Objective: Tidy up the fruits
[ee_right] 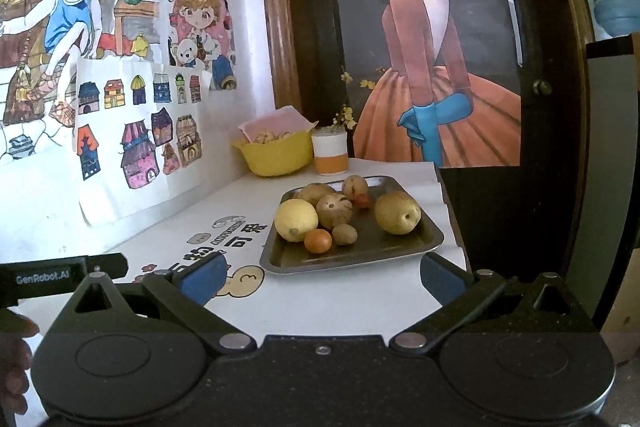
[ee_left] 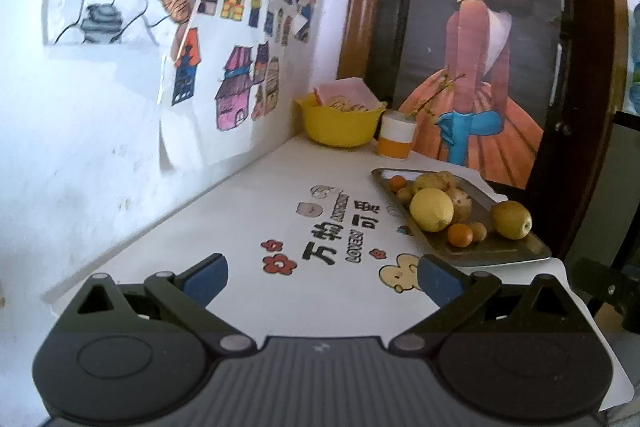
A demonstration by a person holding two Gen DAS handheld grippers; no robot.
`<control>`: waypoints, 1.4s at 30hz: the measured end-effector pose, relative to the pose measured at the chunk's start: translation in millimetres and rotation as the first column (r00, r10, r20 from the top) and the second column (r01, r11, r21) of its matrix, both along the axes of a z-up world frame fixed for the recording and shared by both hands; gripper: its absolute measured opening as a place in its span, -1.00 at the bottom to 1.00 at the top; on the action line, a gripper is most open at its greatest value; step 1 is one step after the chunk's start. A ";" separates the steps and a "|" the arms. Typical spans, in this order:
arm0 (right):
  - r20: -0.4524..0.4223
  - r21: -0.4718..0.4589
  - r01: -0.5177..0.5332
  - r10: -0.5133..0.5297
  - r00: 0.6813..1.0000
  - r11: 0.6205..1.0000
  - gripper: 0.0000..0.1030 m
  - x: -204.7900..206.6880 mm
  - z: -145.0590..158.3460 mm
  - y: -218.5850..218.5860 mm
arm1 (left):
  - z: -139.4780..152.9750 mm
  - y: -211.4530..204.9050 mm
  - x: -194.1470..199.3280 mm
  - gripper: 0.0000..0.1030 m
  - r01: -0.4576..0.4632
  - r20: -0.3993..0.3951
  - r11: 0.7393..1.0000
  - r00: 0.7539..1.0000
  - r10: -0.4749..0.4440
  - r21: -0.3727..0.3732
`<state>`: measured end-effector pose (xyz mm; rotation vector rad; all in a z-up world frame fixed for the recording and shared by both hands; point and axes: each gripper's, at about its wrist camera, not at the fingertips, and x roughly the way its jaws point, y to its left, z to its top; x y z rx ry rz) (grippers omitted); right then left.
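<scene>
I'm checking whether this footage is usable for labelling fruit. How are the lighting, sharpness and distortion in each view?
Left wrist: wall at left washed out, strong fisheye bend in the table edge, lemon on the tray fairly sharp. Right wrist: more even light, glare on the tray rim, pear clear, dark vignette at corners.

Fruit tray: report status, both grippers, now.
Left gripper open, empty, short of the metal tray. Right gripper open, empty, facing it. Fruit all on tray, lemon nearest. Nothing blocking.
</scene>
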<state>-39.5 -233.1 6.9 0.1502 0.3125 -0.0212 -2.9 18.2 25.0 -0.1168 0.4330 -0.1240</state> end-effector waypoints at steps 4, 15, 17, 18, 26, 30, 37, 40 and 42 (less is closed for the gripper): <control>0.003 -0.010 -0.003 0.003 1.000 1.000 0.99 5.0 -5.4 -0.1 | -6.6 1.0 -2.7 0.99 -0.023 -0.002 1.000 1.000 0.023 -0.002; -0.014 -0.029 -0.018 0.017 1.000 0.999 0.99 20.9 -18.5 1.9 | -16.3 -0.2 3.8 0.99 -0.026 -0.008 1.000 1.000 0.026 0.007; -0.019 -0.030 -0.018 0.017 1.000 0.999 0.99 22.2 -19.5 1.8 | -17.5 -0.1 4.9 0.99 -0.029 -0.012 1.000 1.000 0.029 0.005; -0.021 -0.029 -0.018 0.018 1.000 0.999 0.99 22.8 -19.8 1.6 | -17.8 -0.1 5.8 0.99 -0.030 -0.014 1.000 0.999 0.030 0.004; -0.026 -0.028 -0.020 0.020 0.999 0.999 0.99 24.3 -20.1 0.6 | -17.2 -0.5 6.3 0.99 -0.031 -0.013 0.999 0.999 0.031 0.006; -0.028 -0.030 -0.022 0.021 0.999 0.999 0.99 24.2 -19.8 0.6 | -16.5 -0.3 5.7 0.99 -0.033 -0.010 0.999 0.999 0.034 0.006; -0.027 -0.030 -0.022 0.021 0.999 0.999 0.99 23.8 -19.7 0.8 | -15.9 1.6 4.0 0.99 -0.038 -0.009 0.999 0.999 0.038 0.004; -0.027 -0.032 -0.022 0.021 0.999 0.999 0.99 23.8 -19.8 0.8 | -15.8 1.8 3.9 0.99 -0.039 -0.009 0.999 0.999 0.039 0.004; -0.027 -0.032 -0.023 0.023 0.999 0.999 0.99 23.8 -19.6 0.8 | -15.9 1.9 3.9 0.99 -0.038 -0.008 0.999 0.999 0.038 0.004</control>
